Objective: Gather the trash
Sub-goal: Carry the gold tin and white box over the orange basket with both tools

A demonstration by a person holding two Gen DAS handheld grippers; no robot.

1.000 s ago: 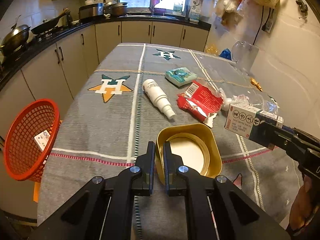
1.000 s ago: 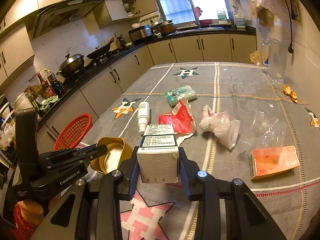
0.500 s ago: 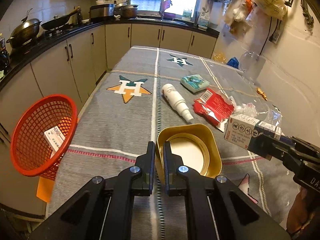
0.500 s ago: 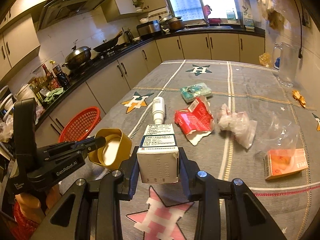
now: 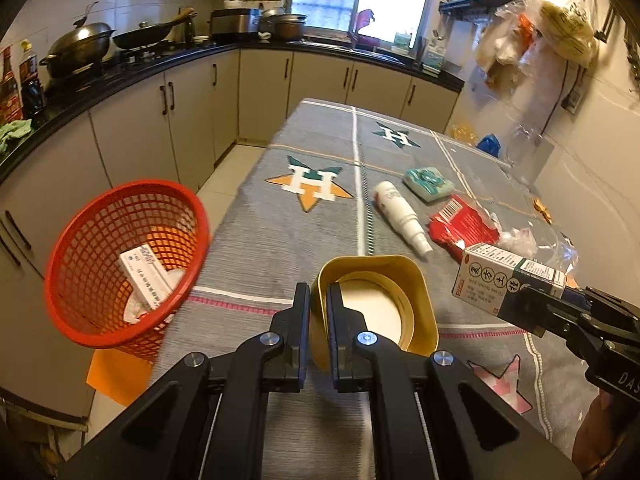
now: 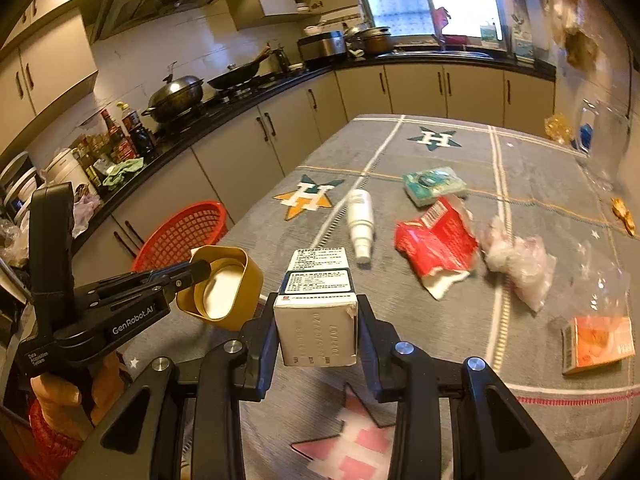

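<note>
My left gripper (image 5: pixel 318 302) is shut on the rim of a gold tin (image 5: pixel 384 300) and holds it above the table; it also shows in the right wrist view (image 6: pixel 224 288). My right gripper (image 6: pixel 316 312) is shut on a white medicine box (image 6: pixel 316 304), seen at the right in the left wrist view (image 5: pixel 504 280). A red mesh basket (image 5: pixel 120 256) with a white box inside stands off the table's left edge. A white bottle (image 5: pixel 400 210), red wrapper (image 5: pixel 460 228), teal packet (image 5: pixel 428 178), crumpled plastic (image 6: pixel 516 256) and orange box (image 6: pixel 598 342) lie on the table.
The table has a grey cloth with star patterns (image 5: pixel 304 184). A clear jug (image 5: pixel 520 152) stands at the far right by the wall. Kitchen cabinets and a counter with pots (image 5: pixel 80 44) run along the left and back.
Both grippers have moved left with their loads. The red basket now looks nearer and larger at the left in the left wrist view.
</note>
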